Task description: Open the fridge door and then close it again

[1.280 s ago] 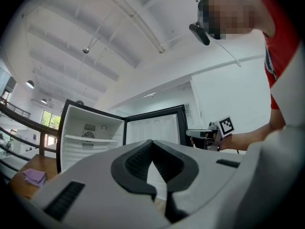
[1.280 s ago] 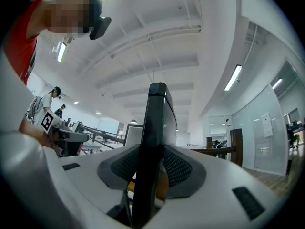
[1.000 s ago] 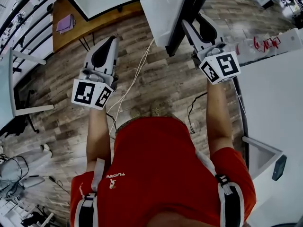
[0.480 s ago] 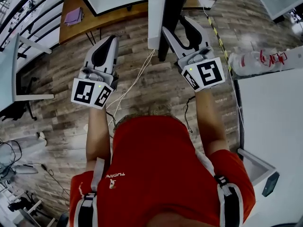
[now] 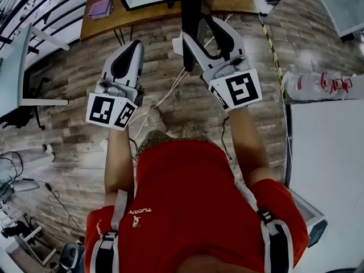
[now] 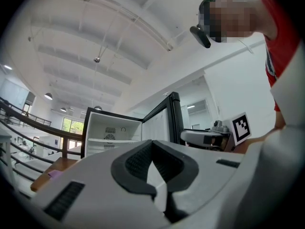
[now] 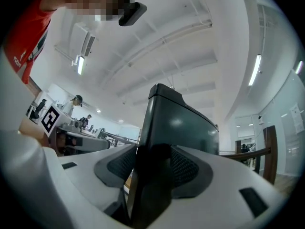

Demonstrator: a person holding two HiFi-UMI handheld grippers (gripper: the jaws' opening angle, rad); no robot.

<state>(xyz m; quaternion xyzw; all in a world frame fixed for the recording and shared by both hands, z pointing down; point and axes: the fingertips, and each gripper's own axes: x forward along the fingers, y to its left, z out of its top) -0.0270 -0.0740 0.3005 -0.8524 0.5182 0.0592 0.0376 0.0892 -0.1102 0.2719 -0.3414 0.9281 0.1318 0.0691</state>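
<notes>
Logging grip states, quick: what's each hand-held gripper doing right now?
Left hand-held gripper: closed, empty.
Right hand-held gripper: open, jaws just opening, fridge door edge between them.

Left gripper [image 5: 133, 44] closed, right gripper [image 5: 200, 29] opening, straddling

Fridge door [image 5: 193, 4] cut by the head view's top edge; distant people [image 7: 76, 100] tiny, indistinct.

— What's lying about on that plank floor [image 5: 68, 135]?
— A white cable [image 5: 170, 90] trailing across it, and a yellow-and-black tape strip [image 5: 272, 50] off to the right.
— And the wooden desk [image 5: 131, 21]?
— Something flat and purple [image 5: 101, 7] sits near its left end. There's also a clear bundle with red bits [image 5: 318, 85] by the far edge of the white table [image 5: 330, 152]
</notes>
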